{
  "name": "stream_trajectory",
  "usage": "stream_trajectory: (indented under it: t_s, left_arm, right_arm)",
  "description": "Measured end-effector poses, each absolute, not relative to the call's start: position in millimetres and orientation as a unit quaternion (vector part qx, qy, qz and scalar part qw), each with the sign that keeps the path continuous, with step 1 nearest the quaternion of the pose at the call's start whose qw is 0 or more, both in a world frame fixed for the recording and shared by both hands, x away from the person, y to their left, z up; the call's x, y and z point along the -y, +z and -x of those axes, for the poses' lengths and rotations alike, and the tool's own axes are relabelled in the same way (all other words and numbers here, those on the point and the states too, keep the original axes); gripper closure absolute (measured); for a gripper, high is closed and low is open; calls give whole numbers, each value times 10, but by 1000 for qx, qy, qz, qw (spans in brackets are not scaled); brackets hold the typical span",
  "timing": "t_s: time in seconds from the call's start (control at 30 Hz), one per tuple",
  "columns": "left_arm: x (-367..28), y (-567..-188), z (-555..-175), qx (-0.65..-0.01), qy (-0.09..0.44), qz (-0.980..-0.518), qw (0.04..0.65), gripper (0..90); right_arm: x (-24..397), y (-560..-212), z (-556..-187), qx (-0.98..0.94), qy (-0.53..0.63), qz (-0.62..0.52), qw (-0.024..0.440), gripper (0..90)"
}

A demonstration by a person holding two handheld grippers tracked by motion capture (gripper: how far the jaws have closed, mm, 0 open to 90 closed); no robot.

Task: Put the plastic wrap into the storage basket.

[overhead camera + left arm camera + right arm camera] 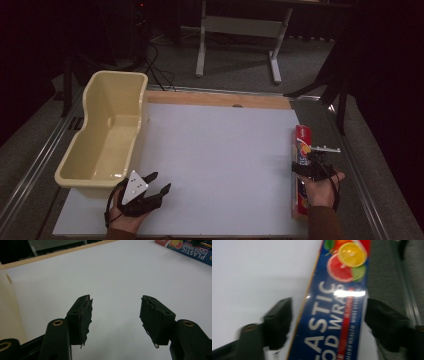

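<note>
Fingers of the right gripper stand apart on either side of the plastic food wrap box, not yet pressed against it; the gripper view is blurred, so contact cannot be ruled out on the near side. Fingers of the left gripper are likewise spread wide, with nothing between them but bare white desk.

Near field, high view: the left gripper rests low at the front of the desk, just beside the near end of the cream tub; the right gripper sits over the middle of the box, which lies lengthwise along the right edge of the desk. Far field: the tub runs back along the left edge and holds nothing; beyond the desk, grey carpet and a white frame leg.

Progress, as judged: the grasp is at its start. The box is straddled but not lifted, and carrying it across to the tub appears to remain.

Views compared: the right gripper view gives the box lettering and fruit print; the high view alone gives the spacing of box and tub, well apart.
</note>
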State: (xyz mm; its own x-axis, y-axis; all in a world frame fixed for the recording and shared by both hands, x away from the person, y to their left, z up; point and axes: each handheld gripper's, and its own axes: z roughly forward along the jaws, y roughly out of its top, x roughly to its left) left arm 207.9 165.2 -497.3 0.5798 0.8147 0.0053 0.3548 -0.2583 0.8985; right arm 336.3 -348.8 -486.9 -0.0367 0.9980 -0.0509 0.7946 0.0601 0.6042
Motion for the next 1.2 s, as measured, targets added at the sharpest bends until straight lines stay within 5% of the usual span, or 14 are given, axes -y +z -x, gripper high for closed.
stream_trajectory:
  t_s: [0.4, 1.2]
  left_arm:
    - [-1665, -4970, -2080, -391, 244, -751, 473, 425]
    - [-1673, -4966, -2084, -393, 245, -750, 473, 425]
  right_arm:
    - [3501, -4917, -3549, -671, 156, -708, 155, 335]
    - [3011, -4796, -3728, -734, 112, -655, 138, 389]
